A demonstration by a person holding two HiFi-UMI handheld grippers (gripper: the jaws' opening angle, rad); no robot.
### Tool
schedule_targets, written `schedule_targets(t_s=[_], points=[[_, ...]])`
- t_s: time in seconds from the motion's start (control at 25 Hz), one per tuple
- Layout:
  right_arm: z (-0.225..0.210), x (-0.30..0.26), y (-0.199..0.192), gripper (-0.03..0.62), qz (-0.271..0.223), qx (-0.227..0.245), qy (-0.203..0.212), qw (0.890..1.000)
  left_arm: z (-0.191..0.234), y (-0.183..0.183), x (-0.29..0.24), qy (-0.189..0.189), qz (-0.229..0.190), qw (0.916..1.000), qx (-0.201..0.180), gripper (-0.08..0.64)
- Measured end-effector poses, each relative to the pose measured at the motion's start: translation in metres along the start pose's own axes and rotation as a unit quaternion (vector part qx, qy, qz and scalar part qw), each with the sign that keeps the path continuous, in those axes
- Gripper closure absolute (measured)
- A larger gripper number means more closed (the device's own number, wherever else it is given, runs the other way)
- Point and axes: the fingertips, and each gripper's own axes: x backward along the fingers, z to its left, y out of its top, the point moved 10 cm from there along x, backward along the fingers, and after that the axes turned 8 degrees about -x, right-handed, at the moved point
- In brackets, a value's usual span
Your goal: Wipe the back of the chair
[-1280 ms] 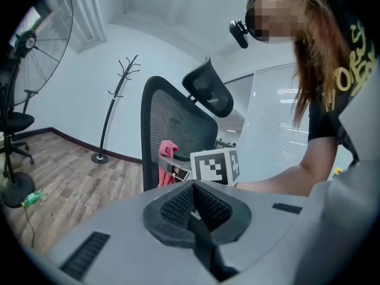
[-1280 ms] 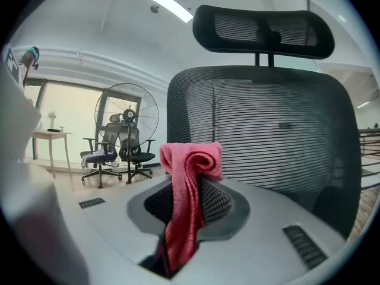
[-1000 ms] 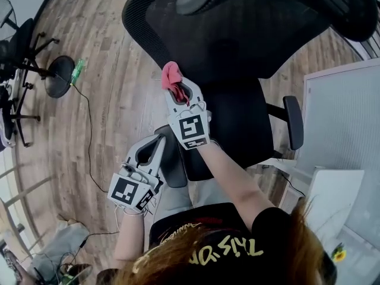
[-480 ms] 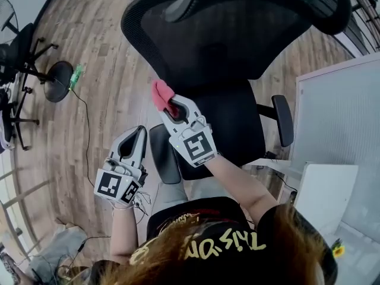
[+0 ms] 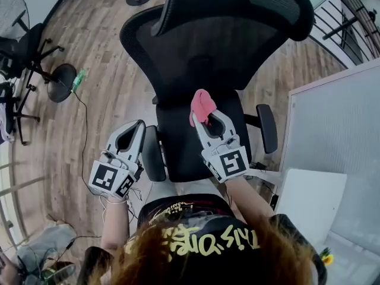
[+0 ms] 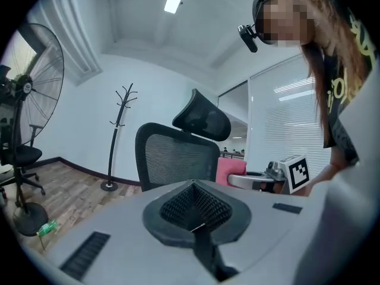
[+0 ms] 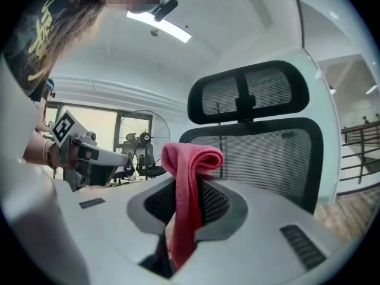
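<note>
Right gripper (image 5: 211, 115): clamped on pink cloth (image 5: 201, 105), 6 o'clock of mesh chair back (image 5: 202, 46). Left gripper (image 5: 136, 127): jaws together, 9 o'clock.

Black mesh chair back (image 5: 202, 46) at twelve o'clock; pinkish-red cloth (image 5: 201, 107); pale grey left gripper (image 5: 140, 125) and right gripper (image 5: 209, 119) with black-and-white square markers (image 5: 107, 180); brown wood-grain floor (image 5: 113, 82).

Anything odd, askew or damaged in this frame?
Nothing stands out. The chair stands upright, the right gripper is shut on the pink cloth, and the left gripper is shut and empty.

wood floor (image 5: 113, 94) bears chair (image 5: 208, 46), fan base (image 5: 62, 83).
</note>
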Motion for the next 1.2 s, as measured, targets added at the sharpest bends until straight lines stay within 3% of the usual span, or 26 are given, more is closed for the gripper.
schedule_targets(t_s=[0.28,0.72,1.2], points=[[-0.039,0.050,0.021,0.518,-0.016,-0.002,-0.031,0.999,-0.040,0.029,-0.020,-0.019,-0.016,0.9994,-0.025,0.565],[-0.072,0.100,0.018,0.518,-0.014,-0.001,-0.024,1.000,-0.088,0.039,-0.049,-0.033,-0.024,0.9983,-0.042,0.565],[-0.076,0.089,0.024,0.518,-0.023,-0.009,-0.007,1.000,-0.090,0.042,-0.047,-0.031,-0.018,0.9988,-0.033,0.565]])
